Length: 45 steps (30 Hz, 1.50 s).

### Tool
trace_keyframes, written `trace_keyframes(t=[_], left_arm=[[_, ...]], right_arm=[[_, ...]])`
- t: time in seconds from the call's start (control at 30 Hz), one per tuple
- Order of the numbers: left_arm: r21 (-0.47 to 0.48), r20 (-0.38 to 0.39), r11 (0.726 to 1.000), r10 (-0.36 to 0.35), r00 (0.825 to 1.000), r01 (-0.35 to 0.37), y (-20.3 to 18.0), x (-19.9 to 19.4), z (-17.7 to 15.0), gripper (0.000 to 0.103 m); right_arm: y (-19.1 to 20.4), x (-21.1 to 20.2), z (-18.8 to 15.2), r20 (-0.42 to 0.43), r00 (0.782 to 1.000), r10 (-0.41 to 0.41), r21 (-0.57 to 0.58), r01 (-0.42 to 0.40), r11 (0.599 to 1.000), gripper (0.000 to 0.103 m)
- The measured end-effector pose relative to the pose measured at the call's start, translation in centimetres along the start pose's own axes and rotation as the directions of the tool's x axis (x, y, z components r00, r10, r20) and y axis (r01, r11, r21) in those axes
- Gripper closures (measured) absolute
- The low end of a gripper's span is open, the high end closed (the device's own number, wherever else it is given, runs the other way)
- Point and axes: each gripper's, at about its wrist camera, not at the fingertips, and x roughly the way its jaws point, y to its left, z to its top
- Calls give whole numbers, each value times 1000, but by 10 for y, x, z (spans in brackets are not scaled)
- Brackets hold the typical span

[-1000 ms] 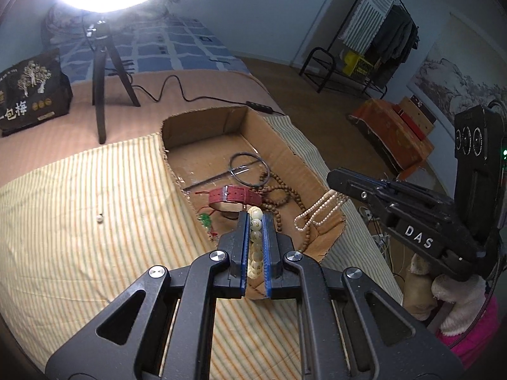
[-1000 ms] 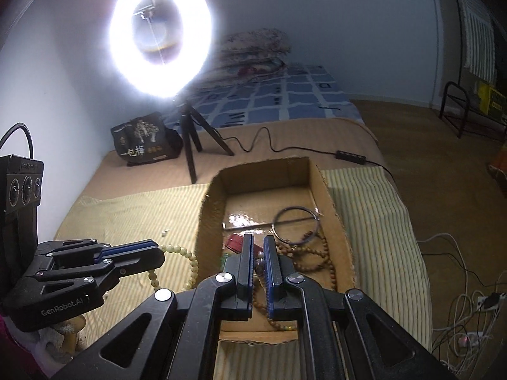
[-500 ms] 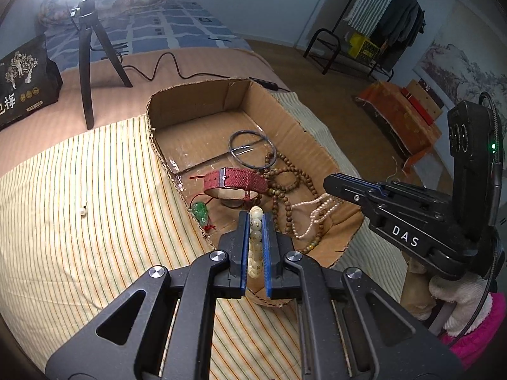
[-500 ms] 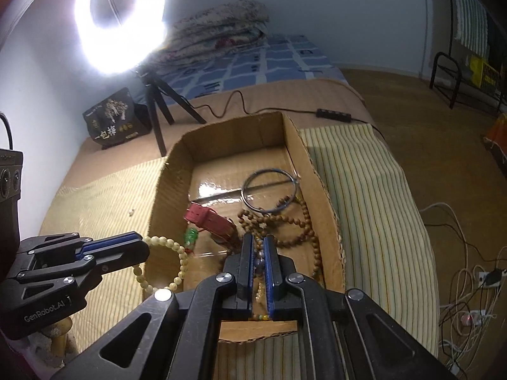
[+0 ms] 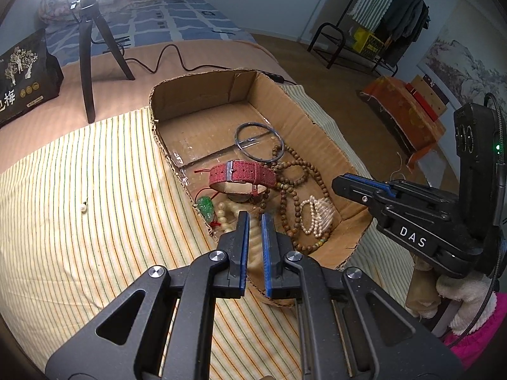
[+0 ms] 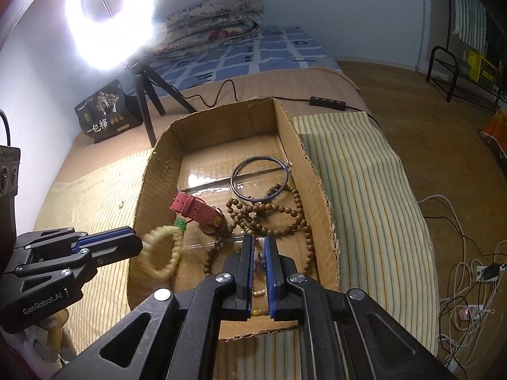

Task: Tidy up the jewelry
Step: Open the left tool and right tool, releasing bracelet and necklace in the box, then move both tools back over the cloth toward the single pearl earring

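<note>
A cardboard box [image 5: 317, 126] on the striped cloth holds a red watch strap [image 5: 242, 174], a dark bangle [image 5: 258, 141], brown wooden beads [image 5: 291, 190], a pearl string [image 5: 317, 215] and a green pendant [image 5: 206, 207]. My left gripper [image 5: 254, 218] is at the box's near left wall, its jaws slightly parted, and a cream bead bracelet [image 6: 164, 250] falls blurred from it into the box. My right gripper [image 6: 259, 243] hovers over the box's near end, jaws narrowly apart, with nothing held. It also shows in the left wrist view [image 5: 364, 186].
A single pearl earring [image 5: 83, 207] lies on the striped cloth [image 5: 95, 221] left of the box. A ring light tripod [image 5: 90, 53] and a black bag [image 5: 22, 76] stand behind. A cable and switch [image 6: 328, 103] run past the box's far edge.
My left gripper moved over the box's near left wall and its jaws parted. The cream bead bracelet slipped out and is dropping into the box. My right gripper moved a little forward over the box.
</note>
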Motion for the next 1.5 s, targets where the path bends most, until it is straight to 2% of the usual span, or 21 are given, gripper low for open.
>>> trace_keyframes(t=[0.03, 0.1, 0.17, 0.2, 0.23, 0.3, 0.43, 0.53, 0.6, 0.77, 1.0, 1.2, 1.5], left_arm=[[1, -2, 1000, 4, 1000, -4, 0, 0, -1, 98], [0, -6, 1000, 7, 1000, -7, 0, 0, -1, 97], [1, -8, 1000, 12, 1000, -12, 0, 0, -2, 97], [2, -7, 1000, 16, 1000, -16, 1, 0, -2, 97], [2, -7, 1000, 17, 1000, -17, 1, -1, -2, 94], [3, -1, 1000, 21, 1000, -21, 2, -2, -3, 87], [5, 9, 1000, 27, 1000, -28, 4, -6, -3, 79], [9, 21, 999, 37, 999, -37, 5, -11, -4, 66], [12, 33, 999, 44, 998, -44, 6, -15, -4, 65], [0, 60, 998, 61, 996, -61, 16, -27, -7, 55], [-18, 86, 996, 92, 992, -91, 35, -48, -12, 55], [-32, 117, 993, 116, 986, -113, 54, -67, -19, 55], [-25, 138, 985, 171, 976, -169, 78, -91, -34, 55]], right_arm=[[0, 0, 0, 2, 1000, -2, 1, 2, 1000, 82], [0, -1, -1, 5, 1000, -10, 1, 10, 1000, 70], [0, -2, -1, 6, 1000, -17, 1, 17, 1000, 66], [0, -2, -1, 6, 1000, -23, -1, 23, 1000, 61], [0, -3, -1, 8, 1000, -29, -2, 29, 1000, 52], [0, -5, 0, 16, 999, -42, -3, 42, 999, 43], [-1, -8, 1, 22, 998, -60, -1, 60, 998, 29], [0, -10, 2, 28, 997, -70, 4, 69, 998, 21], [1, -11, 3, 31, 996, -80, 4, 80, 997, 16], [6, -15, 5, 43, 993, -109, -9, 110, 994, 10], [17, -21, 8, 65, 992, -112, -22, 114, 993, 1], [33, -26, 13, 90, 991, -102, -28, 105, 994, 0], [58, -27, 21, 111, 993, -38, -31, 41, 999, 0]])
